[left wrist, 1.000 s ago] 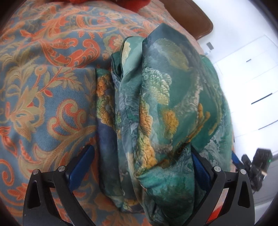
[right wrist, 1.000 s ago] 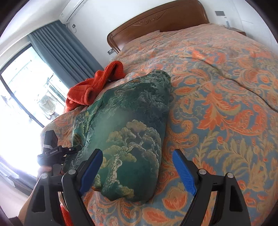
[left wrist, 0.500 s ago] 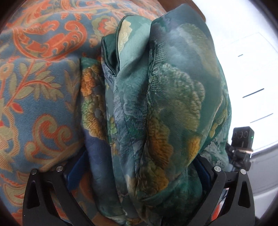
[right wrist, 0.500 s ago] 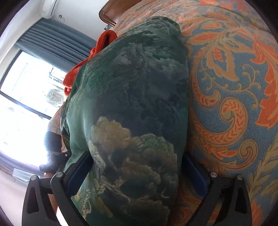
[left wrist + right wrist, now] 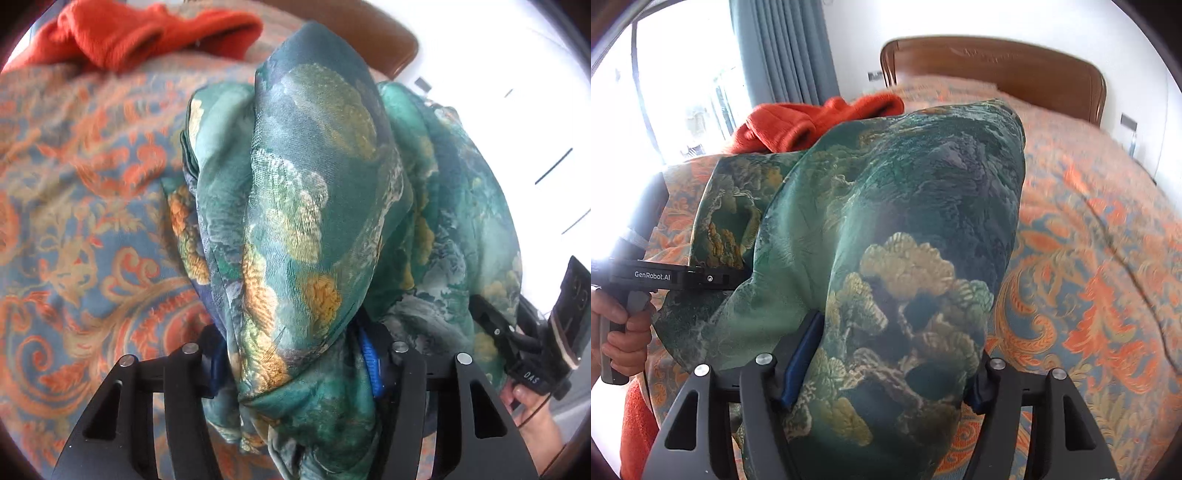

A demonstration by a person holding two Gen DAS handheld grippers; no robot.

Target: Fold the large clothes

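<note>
A folded green garment with a tree and mountain print is lifted above the patterned bed. My left gripper is shut on one end of it, the cloth bunched between the blue-padded fingers. My right gripper is shut on the other end of the same garment, which drapes over the jaws. The right gripper also shows at the right edge of the left wrist view. The left gripper shows at the left of the right wrist view.
An orange-and-blue paisley bedspread covers the bed. A red-orange towel lies near the wooden headboard; the towel also shows in the left wrist view. Grey curtains and a bright window are behind.
Both grippers went from open around the garment's ends to shut on them. The garment has been lifted off the bed and now hangs bunched between the two grippers.
</note>
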